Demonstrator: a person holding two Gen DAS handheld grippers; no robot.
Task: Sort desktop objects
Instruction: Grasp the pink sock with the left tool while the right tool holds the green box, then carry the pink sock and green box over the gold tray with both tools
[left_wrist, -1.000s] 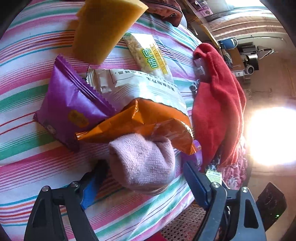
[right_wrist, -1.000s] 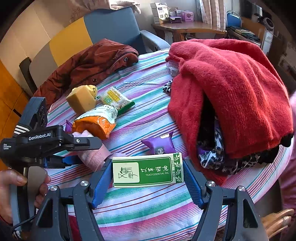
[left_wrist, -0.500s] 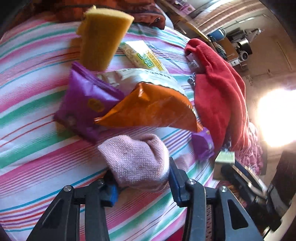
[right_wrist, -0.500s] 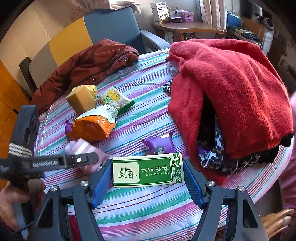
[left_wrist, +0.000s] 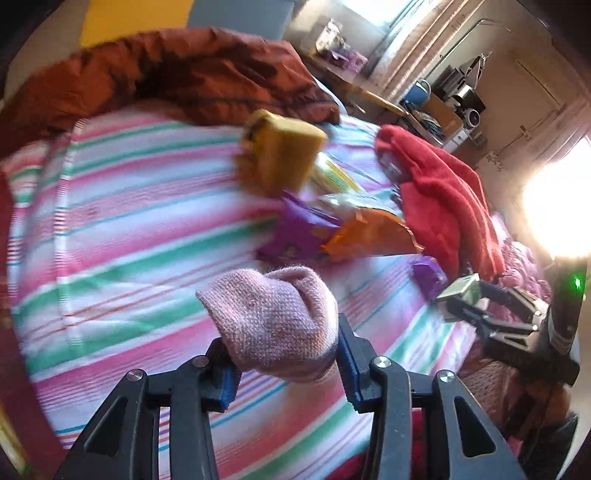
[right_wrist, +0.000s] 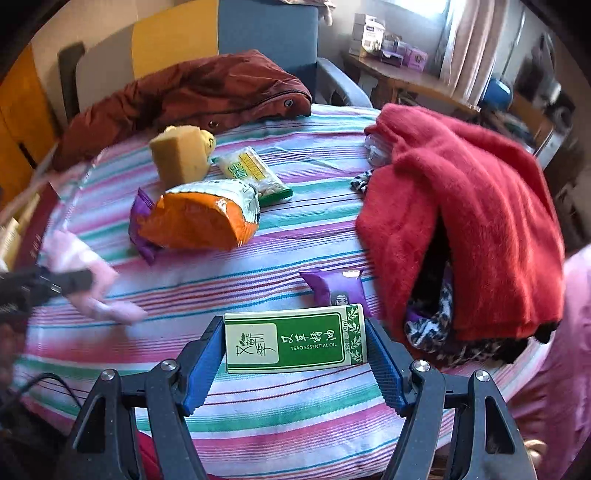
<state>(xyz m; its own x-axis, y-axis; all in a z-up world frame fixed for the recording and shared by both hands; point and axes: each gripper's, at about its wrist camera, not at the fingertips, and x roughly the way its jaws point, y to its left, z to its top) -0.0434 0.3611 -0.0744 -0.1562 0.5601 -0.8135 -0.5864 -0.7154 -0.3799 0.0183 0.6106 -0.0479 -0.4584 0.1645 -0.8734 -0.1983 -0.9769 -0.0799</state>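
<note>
- our left gripper (left_wrist: 282, 350) is clamped on the pink sock (left_wrist: 275, 317), lifted above the near edge of the striped tablecloth (left_wrist: 122, 229).
- our right gripper (right_wrist: 295, 354) squeezes the green essential oil box (right_wrist: 293, 341) by its ends, at the near edge.
- we judge sorting barely begun: orange snack bag (right_wrist: 195, 221), sponge (right_wrist: 179, 155), purple packet (right_wrist: 334, 288) and red sweater (right_wrist: 461, 206) lie unsorted.

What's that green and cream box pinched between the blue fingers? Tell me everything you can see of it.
The green and cream cardboard box is a small flat rectangular carton, printed "TSAO ESSENTIAL OIL" with Chinese characters and a leaf border at its right end. It looks intact and closed. The right gripper clamps it at both short ends, lying lengthwise, label towards the camera, above the striped tablecloth. Just behind it lies a small purple sachet; whether they touch is unclear.
</note>
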